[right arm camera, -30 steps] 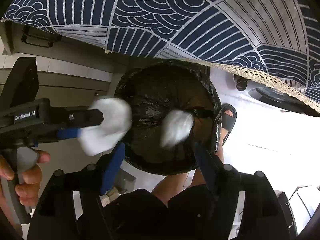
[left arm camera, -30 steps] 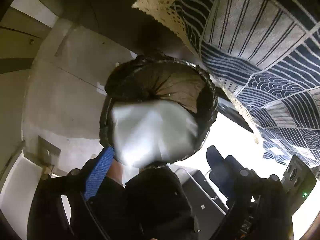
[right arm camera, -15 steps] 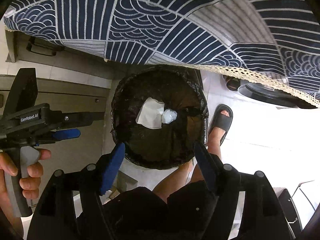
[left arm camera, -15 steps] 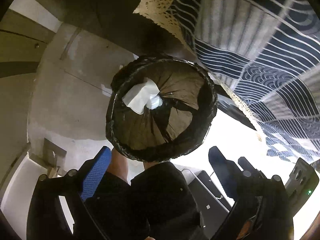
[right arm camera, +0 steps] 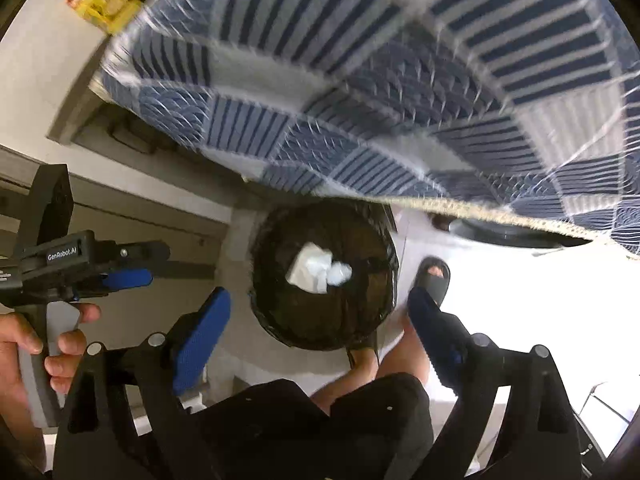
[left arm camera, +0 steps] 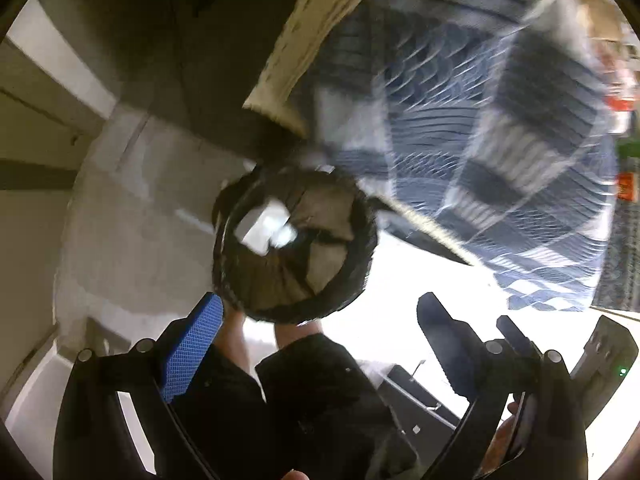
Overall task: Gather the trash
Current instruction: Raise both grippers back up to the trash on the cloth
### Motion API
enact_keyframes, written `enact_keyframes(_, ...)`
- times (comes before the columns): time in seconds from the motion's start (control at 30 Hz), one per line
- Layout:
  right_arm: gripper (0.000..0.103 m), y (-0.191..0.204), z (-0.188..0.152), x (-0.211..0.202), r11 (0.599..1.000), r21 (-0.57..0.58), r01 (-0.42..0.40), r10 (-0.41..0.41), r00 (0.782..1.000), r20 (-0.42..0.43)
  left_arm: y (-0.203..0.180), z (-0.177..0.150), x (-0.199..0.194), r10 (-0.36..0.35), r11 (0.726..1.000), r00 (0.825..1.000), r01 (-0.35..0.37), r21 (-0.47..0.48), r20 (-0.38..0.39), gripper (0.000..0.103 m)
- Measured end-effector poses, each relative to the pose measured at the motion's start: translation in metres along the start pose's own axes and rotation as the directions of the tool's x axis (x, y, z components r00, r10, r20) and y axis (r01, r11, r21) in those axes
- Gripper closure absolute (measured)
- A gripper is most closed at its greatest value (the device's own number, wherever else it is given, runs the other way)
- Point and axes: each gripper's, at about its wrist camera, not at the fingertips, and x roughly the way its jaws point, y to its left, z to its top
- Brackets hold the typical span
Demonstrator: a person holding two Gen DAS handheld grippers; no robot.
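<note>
A round bin with a black liner stands on the floor below both grippers. Two pieces of white tissue lie inside it. My left gripper is open and empty, well above the bin; it also shows from the side in the right wrist view. My right gripper is open and empty above the bin. Both views are blurred by motion.
A table with a blue and white patterned cloth overhangs the bin on the far side. The person's legs and a black sandal stand beside the bin. A yellow object lies on the table's far left corner.
Both grippers let go of white tissues, which dropped into the bin. Both grippers have since risen away from the bin, so more of the table cloth shows.
</note>
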Motion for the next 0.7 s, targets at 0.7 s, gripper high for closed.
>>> enact_keyframes(0.7,0.012,0.013,0.042,-0.173,0.994,-0.042,0.096,-0.07,0.905,0.42,-0.108,-0.003,-0.14,-0.135,0.934,0.946,0.023,0.357,0.293,0.008)
